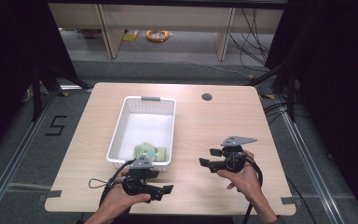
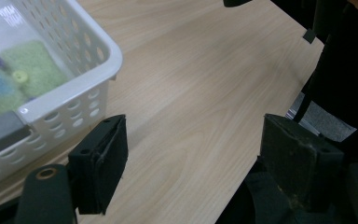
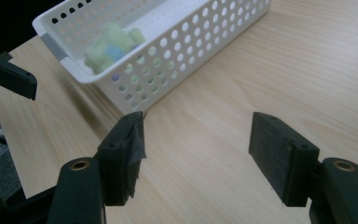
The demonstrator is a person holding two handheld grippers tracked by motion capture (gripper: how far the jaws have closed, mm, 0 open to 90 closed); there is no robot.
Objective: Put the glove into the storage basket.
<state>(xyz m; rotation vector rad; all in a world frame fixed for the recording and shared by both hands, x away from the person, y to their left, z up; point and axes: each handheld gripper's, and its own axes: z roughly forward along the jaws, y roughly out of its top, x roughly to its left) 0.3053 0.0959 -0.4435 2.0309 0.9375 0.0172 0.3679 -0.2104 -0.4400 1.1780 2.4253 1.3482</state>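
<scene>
Two grippers, both empty: left gripper (image 1: 161,189) just below basket (image 1: 121,122), jaws wide apart; right gripper (image 1: 209,158) to basket's right, jaws spread too. Green cloth (image 1: 147,151) lies in basket, near end. Job prob. done or not begun; can't tell next move w/o task.

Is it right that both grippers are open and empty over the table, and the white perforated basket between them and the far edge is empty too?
Not quite. The white perforated basket is not empty: a green and blue fuzzy cloth item lies at its near end, as the high view shows. The rest holds: the left gripper and right gripper are both open and hold nothing above the wooden table.
</scene>
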